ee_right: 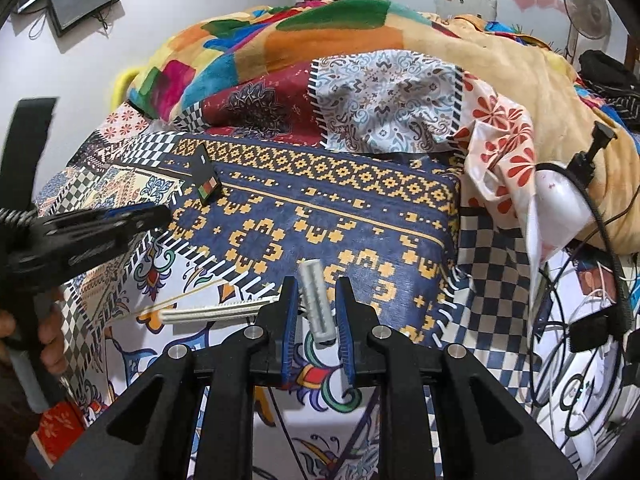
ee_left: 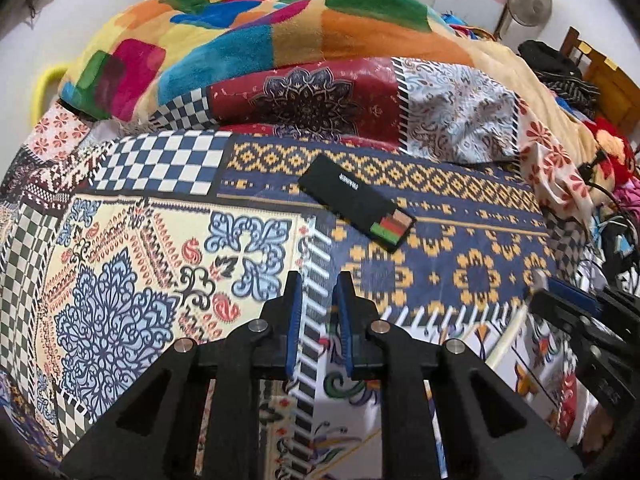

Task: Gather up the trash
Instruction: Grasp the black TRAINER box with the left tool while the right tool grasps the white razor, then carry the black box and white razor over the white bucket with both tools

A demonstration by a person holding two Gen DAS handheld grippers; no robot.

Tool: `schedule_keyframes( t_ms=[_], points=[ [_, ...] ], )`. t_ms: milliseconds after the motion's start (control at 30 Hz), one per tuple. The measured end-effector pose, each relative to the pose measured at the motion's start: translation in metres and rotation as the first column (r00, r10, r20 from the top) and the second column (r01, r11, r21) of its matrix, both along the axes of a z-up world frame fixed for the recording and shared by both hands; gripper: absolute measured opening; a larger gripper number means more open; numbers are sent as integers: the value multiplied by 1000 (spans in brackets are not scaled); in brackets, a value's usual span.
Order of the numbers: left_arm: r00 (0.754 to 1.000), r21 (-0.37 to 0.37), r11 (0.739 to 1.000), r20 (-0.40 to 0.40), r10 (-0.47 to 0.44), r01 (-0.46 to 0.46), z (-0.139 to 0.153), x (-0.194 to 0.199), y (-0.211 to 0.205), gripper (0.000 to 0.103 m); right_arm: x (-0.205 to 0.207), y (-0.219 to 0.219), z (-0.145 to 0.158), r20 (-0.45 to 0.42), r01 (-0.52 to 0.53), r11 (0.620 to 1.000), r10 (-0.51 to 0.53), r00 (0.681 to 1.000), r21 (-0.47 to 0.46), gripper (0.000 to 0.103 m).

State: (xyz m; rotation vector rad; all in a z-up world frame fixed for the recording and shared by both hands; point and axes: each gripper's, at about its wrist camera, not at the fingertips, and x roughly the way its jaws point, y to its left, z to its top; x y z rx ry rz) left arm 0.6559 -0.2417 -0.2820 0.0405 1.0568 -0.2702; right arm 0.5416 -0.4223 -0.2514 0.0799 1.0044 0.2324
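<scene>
Right wrist: pale ribbed tube [ee_right: 318,300] between fingers.

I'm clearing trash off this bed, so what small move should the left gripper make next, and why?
Probably ease the left gripper forward toward the black box, opening its jaws wider: it holds nothing, they look too narrow for the box, and the right gripper seems to hold the razor.

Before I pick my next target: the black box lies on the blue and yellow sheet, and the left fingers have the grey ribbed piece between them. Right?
Not quite. The grey ribbed piece sits between the fingers of the right gripper, not the left, as the right wrist view shows. The left gripper has nothing between its fingers. The black box does lie on the blue and yellow sheet.
</scene>
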Motion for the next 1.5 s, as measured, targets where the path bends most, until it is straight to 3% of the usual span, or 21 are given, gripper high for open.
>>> schedule_keyframes(
  t_ms=[100, 200, 333, 433, 567, 733, 833, 1133, 1300, 1500],
  points=[
    [998, -91, 995, -60, 25, -31, 2, 5, 3, 18, 1, 0, -4, 7, 4, 1000, -4, 1000, 9, 17],
    [992, -180, 979, -98, 75, -92, 4, 21, -7, 29, -3, 0, -3, 24, 8, 1000, -8, 1000, 10, 15],
    [986, -208, 966, -98, 134, -152, 6, 38, -21, 32, -10, -2, -1, 42, 10, 1000, -10, 999, 7, 11],
    [980, -162, 968, -97, 175, -189, 2, 48, -36, 33, -12, -2, -1, 48, 13, 1000, -13, 999, 5, 11],
    [978, -52, 977, -29, 207, -208, 1, 51, -53, 33, -14, 0, -1, 53, 19, 1000, -19, 998, 1, 11],
    [987, 73, 985, 47, 153, -156, -2, 46, -71, 33, -14, 0, 0, 46, 19, 1000, -19, 999, 3, 11],
    [987, 60, 986, 38, 156, -158, -1, 47, -65, 23, -15, 1, 0, 42, 17, 1000, -17, 999, 2, 11],
    [998, -70, 997, -55, 42, -45, 3, 17, -38, 23, -20, -5, 11, 48, 40, 999, -40, 998, 0, 11],
    [1000, -40, 999, -26, -3, 2, 22, -23, -29, 23, -25, -8, 23, 51, 55, 998, -54, 997, -7, 11],
    [999, -36, 999, 43, -20, 22, 68, -71, -6, 23, -38, -7, 50, 78, 64, 998, -62, 995, -21, 11]
  ],
)
